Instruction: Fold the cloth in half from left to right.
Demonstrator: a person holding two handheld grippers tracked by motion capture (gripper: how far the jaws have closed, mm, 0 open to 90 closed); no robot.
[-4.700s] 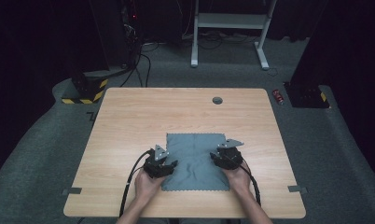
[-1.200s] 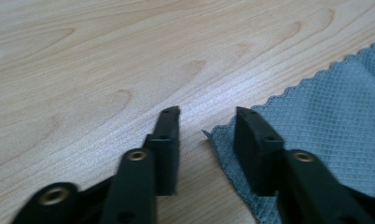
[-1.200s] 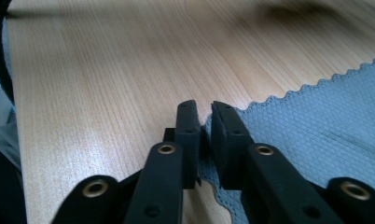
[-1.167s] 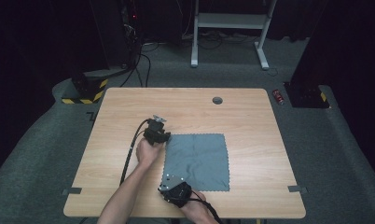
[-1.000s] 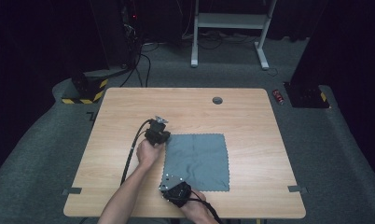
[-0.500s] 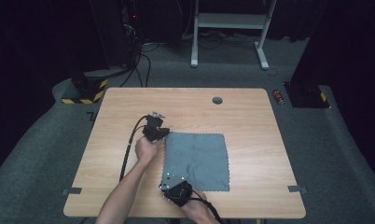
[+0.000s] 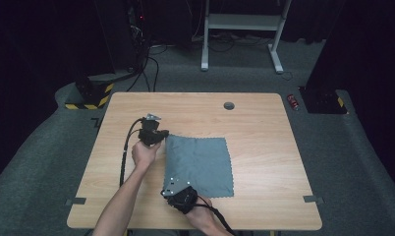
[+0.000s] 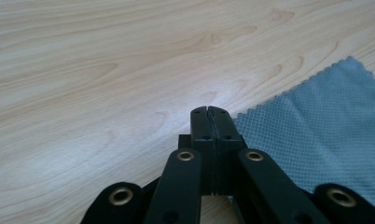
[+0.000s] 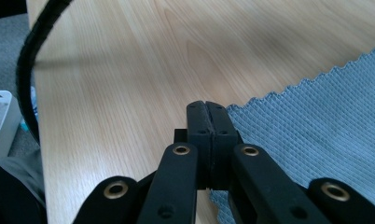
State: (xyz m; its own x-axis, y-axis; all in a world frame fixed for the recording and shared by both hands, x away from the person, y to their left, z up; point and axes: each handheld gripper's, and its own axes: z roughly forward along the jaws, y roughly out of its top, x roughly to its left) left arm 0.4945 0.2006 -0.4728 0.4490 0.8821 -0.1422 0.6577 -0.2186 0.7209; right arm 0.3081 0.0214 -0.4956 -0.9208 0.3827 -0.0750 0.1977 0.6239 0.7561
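Observation:
A grey cloth point(image 7: 200, 164) lies flat on the wooden table point(image 7: 264, 128). My left gripper point(image 7: 161, 135) is at its far-left corner, jaws pressed together on that corner, which is raised slightly. In the left gripper view the cloth point(image 8: 325, 126) runs in under the shut left gripper point(image 8: 208, 109). My right gripper point(image 7: 171, 182) sits at the near-left corner, shut on it. In the right gripper view the zigzag-edged cloth point(image 9: 325, 112) meets the shut right gripper point(image 9: 206, 105).
A round cable hole point(image 7: 229, 105) is in the table near its far edge. The left gripper's black cable point(image 7: 124, 157) trails over the table's left part. A yellow-black striped block point(image 7: 87, 96) and a white desk frame point(image 7: 244, 22) stand on the floor beyond.
The left gripper has moved a little to the left and risen, drawing the cloth's far-left corner with it. The right gripper has stayed at the near-left corner.

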